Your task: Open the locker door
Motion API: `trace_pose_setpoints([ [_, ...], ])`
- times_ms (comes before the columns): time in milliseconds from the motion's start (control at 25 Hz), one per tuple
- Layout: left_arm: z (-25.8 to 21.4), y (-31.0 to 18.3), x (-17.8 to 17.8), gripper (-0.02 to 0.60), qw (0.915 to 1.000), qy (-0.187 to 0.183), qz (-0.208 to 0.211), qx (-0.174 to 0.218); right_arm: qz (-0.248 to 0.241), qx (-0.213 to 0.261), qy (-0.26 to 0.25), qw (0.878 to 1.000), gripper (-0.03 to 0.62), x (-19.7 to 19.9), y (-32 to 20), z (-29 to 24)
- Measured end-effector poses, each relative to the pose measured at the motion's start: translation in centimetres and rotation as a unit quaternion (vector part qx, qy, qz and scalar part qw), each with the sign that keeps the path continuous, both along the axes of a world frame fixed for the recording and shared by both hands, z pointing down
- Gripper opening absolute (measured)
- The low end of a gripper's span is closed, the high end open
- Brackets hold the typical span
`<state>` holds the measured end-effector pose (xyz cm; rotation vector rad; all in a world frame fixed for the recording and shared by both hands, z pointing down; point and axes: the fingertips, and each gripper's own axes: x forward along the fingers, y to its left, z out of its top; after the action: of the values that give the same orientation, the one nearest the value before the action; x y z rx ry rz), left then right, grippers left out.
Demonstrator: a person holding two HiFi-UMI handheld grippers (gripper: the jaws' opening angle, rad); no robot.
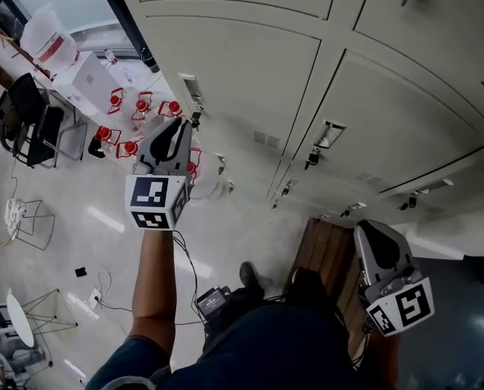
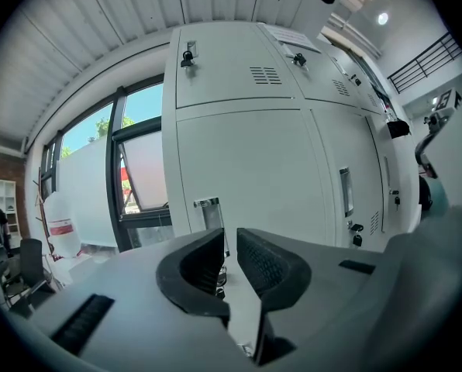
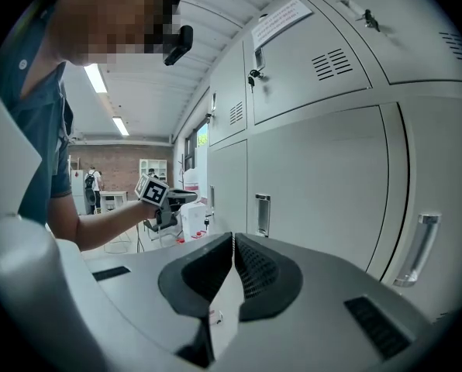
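Now, left gripper (image 2: 231, 237): ribbed black jaws slightly apart, empty.
Right gripper (image 3: 232, 240): ribbed jaws pressed together.
Smooth cream metal locker door (image 2: 250, 169): flat, shut, ahead of left gripper.
Rectangular chrome handle (image 2: 207, 212): just beyond its tips.

Locker handle (image 2: 206, 208) lower part hidden behind left tool (image 2: 230, 239); notice (image 3: 281, 18) print too small to read.

Cream locker door (image 1: 242, 80), grey left tongs (image 1: 179, 125) bearing black-and-white patterned cube (image 1: 155, 202).
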<state>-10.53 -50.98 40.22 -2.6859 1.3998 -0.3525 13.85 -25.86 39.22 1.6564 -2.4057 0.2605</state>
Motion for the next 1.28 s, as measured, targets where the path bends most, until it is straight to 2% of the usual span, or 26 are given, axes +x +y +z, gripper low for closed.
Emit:
trace_pose_setpoints([
  [320, 1.5, -3.8, 0.4, 0.067, 0.9998, 0.003, -0.016, -0.007, 0.022, -0.017, 0.002, 1.000, 0.037, 0.8, -0.1, 1.4],
  [760, 3.1, -8.2, 1.0, 0.152, 0.9988, -0.005, -0.049, 0.003, 0.038, -0.038, 0.003, 0.999, 0.037, 1.2, -0.4, 3.2],
  [1000, 3.7, -10.0, 0.5, 0.156, 0.9961, -0.034, -0.078, 0.022, 0.040, -0.044, 0.003, 0.998, 0.037, 0.9, -0.8, 3.6],
  [1280, 4.0, -11.0, -0.4, 0.160, 0.9940, -0.033, -0.095, 0.043, 0.040, -0.047, 0.005, 0.998, 0.037, 0.2, -1.3, 3.8],
])
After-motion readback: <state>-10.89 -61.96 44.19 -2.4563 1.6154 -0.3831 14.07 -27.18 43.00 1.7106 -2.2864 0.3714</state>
